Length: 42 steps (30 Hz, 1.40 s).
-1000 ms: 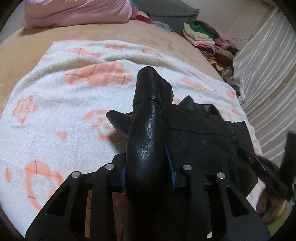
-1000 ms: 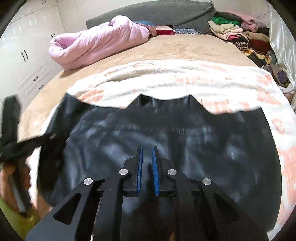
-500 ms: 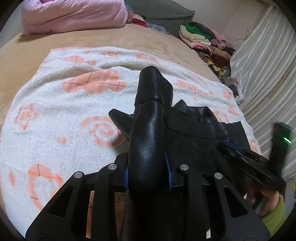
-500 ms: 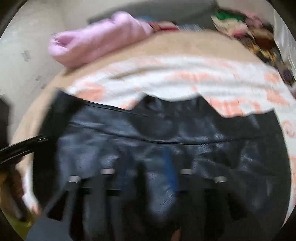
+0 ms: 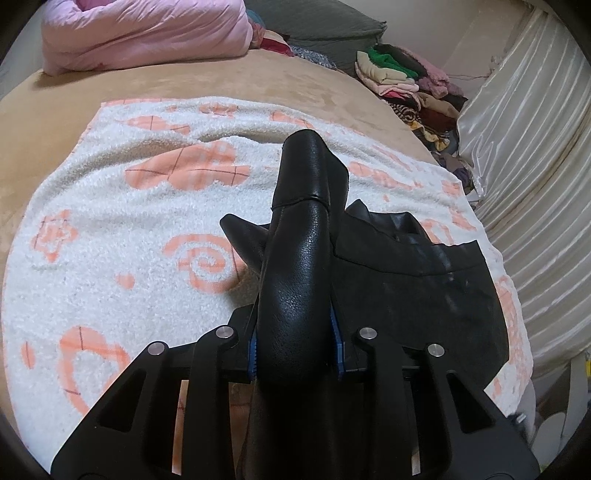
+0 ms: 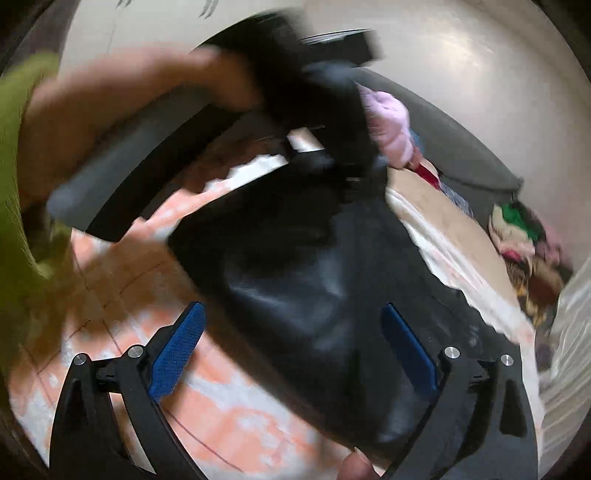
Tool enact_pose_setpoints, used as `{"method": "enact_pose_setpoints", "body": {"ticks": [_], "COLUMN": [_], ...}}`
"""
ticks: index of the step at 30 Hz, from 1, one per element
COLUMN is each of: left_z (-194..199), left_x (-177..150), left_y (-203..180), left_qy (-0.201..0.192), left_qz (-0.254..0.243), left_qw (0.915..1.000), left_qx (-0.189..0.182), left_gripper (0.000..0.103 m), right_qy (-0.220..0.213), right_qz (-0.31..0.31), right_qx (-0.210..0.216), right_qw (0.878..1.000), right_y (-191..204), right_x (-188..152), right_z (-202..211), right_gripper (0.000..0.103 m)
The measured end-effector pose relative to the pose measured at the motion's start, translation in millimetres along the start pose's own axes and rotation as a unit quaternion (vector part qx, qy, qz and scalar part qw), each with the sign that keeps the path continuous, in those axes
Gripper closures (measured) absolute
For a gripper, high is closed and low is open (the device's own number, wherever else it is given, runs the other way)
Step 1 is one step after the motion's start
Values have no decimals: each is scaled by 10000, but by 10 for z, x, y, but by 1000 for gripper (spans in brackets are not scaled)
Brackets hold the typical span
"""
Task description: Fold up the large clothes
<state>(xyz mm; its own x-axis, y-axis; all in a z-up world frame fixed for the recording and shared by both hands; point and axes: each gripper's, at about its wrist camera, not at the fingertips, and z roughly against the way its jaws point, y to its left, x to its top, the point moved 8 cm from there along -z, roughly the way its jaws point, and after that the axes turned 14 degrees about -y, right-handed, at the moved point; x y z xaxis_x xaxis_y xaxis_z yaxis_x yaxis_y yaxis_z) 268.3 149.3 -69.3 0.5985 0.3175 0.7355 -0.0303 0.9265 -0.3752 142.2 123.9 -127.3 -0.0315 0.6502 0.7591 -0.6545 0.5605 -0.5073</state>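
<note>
A black leather garment (image 5: 413, 280) lies on a white blanket with orange shapes (image 5: 110, 229) on the bed. My left gripper (image 5: 295, 354) is shut on a thick fold of the garment (image 5: 299, 266), which sticks up and forward between the blue pads. In the right wrist view, which is blurred, the garment (image 6: 325, 280) lies under my right gripper (image 6: 291, 347), whose blue pads (image 6: 177, 347) stand wide apart and hold nothing. The person's arm and the left gripper (image 6: 314, 110) show above it.
A pink duvet (image 5: 140, 33) and a grey pillow (image 5: 317, 22) lie at the bed's head. A pile of folded clothes (image 5: 406, 81) sits at the far right corner. A pale curtain (image 5: 528, 147) hangs along the right side of the bed.
My right gripper has opened, let go of the garment and swung round to the left. My left gripper keeps its hold on the fold and has shifted slightly.
</note>
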Motion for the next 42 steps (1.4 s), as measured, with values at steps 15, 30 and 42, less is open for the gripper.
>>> {"method": "enact_pose_setpoints", "body": {"ticks": [15,30,42], "left_z": [133,332,60], "left_x": [75,556,464], "left_y": [-90,-1482,-2447], "left_qy": [-55,-414,-268], "left_qz": [129,-470,-1011], "left_qw": [9997,9975,9940], "left_qx": [-192,-342,-322], "left_gripper": [84,79,71], "right_qy": [-688,-1590,-1688], "right_qz": [590,-901,-1863], "right_qx": [-443,-1311,-1647], "right_qw": [9949,9744,9538], "right_y": [188,-1188,-1969], "right_x": [159,301,-259], "right_z": [-26,1002,1375], "right_gripper": [72,86,87]}}
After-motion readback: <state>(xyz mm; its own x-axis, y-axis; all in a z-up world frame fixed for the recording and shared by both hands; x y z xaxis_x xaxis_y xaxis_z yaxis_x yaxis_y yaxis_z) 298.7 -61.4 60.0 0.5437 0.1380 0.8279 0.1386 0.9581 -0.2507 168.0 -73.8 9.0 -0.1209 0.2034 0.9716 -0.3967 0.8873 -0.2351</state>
